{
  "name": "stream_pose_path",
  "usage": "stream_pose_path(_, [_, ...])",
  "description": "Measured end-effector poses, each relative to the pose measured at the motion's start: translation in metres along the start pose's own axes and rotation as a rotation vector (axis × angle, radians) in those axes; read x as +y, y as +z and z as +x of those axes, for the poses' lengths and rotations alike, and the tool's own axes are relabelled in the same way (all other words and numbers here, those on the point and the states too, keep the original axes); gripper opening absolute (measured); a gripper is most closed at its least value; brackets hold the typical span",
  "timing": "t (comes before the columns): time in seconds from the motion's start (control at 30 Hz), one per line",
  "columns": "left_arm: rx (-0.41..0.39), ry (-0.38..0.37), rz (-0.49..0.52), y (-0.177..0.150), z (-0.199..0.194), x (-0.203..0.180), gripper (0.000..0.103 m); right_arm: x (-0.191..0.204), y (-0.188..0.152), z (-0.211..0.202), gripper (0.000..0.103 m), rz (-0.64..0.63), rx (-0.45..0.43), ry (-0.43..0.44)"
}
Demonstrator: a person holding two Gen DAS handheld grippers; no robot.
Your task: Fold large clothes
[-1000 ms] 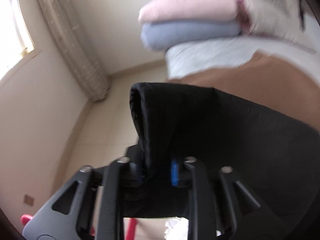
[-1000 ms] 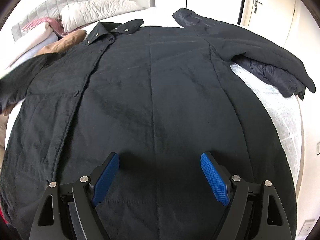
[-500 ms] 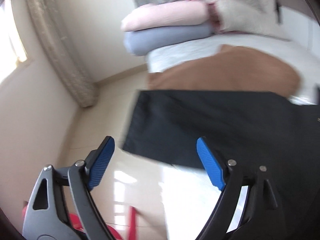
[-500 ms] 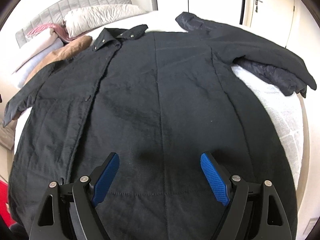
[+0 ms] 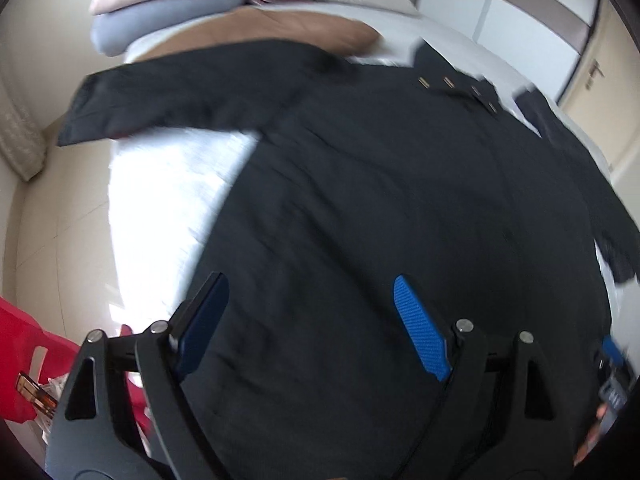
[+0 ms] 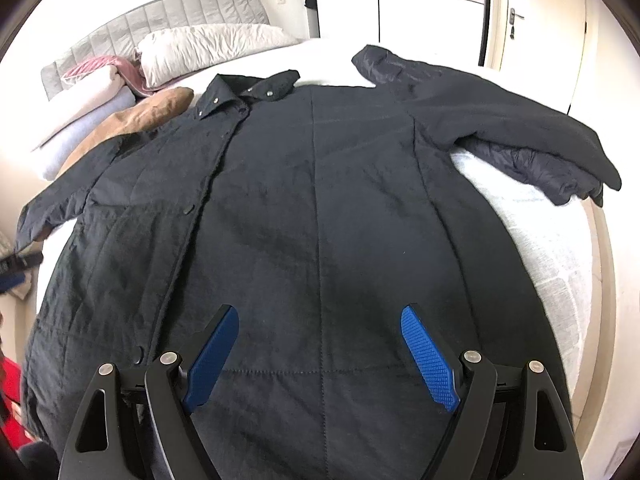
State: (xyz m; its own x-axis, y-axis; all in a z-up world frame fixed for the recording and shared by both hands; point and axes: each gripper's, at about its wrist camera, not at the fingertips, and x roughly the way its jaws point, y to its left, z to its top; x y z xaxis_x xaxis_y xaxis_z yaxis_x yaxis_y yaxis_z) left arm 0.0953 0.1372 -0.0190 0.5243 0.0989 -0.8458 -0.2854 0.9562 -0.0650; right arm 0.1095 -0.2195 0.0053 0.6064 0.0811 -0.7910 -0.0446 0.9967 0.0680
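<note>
**Big dark coat flat on the bed, both grippers hovering empty over the hem end**

So the long black quilted coat (image 6: pixel 320 208) is spread out face up across the white bedsheet (image 6: pixel 552 264), collar toward the grey padded headboard (image 6: pixel 160 20), hem toward the cameras. One sleeve (image 5: pixel 172 100) sticks out sideways to the bed edge, with its cuff hanging past the mattress over the pale floor tiles (image 5: pixel 52 240). The other sleeve (image 6: pixel 500 120) angles off toward the door side and lies on top of a second dark puffy garment (image 6: pixel 532 164) bunched under it.

The left gripper (image 5: pixel 308 320) has its jaws spread wide, blue ribbed pads (image 5: pixel 420 328) well apart, nothing between them. The coat's lower body sits right below and ahead of that gap; the left-hand finger is about over the coat's side edge where it meets the sheet. This view is a bit smeared.

The right gripper (image 6: pixel 320 356) is the same deal: jaws wide apart and empty, above the lower middle of the coat, with the centre seam running straight up between the two fingers. Can't tell if either one touches the fabric.

Up by the headboard there's a tan brown cloth (image 6: pixel 140 120) tucked under the coat's shoulder, a stack of folded pink and pale blue blankets (image 6: pixel 84 108) and a white pillow (image 6: pixel 208 48). A red plastic stool (image 5: pixel 24 360) sits on the floor by the bed.
</note>
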Motion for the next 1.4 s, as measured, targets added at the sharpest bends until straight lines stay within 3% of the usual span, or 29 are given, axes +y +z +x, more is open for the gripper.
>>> stream_pose_path(0.17, [0.025,-0.048,0.103,-0.037,-0.019,-0.052,0.085,-0.001,0.005,-0.015,0.085,0.014,-0.050,0.009])
stream_pose_path(0.37, [0.047,-0.159,0.095,-0.051,-0.041,-0.079,0.085,-0.008,0.014,-0.036,0.085,0.008,-0.169,-0.081])
stream_pose_path(0.47, [0.053,-0.201,0.136,-0.047,-0.043,-0.097,0.085,-0.024,0.023,-0.035,0.086,0.105,-0.163,-0.030])
stream_pose_path(0.6, [0.023,-0.182,0.193,-0.034,-0.036,-0.116,0.085,-0.046,0.023,-0.023,0.089,0.219,-0.122,-0.009])
stream_pose_path(0.83, [-0.054,-0.195,0.217,-0.033,-0.004,-0.126,0.088,-0.058,0.033,-0.012,0.089,0.167,-0.102,-0.079])
stream_pose_path(0.9, [0.017,-0.165,0.220,-0.032,0.013,-0.128,0.088,-0.064,0.039,-0.012,0.089,0.164,-0.107,-0.059])
stream_pose_path(1.0, [0.020,-0.252,0.189,-0.026,0.010,-0.124,0.088,-0.077,0.051,-0.009,0.089,0.177,-0.123,-0.004])
stream_pose_path(1.2, [0.012,-0.294,0.213,-0.016,0.006,-0.131,0.088,-0.132,0.080,-0.004,0.089,0.249,-0.157,0.103])
stream_pose_path(1.4, [0.072,-0.369,0.160,-0.010,0.020,-0.132,0.088,-0.218,0.103,0.003,0.089,0.428,-0.181,0.058])
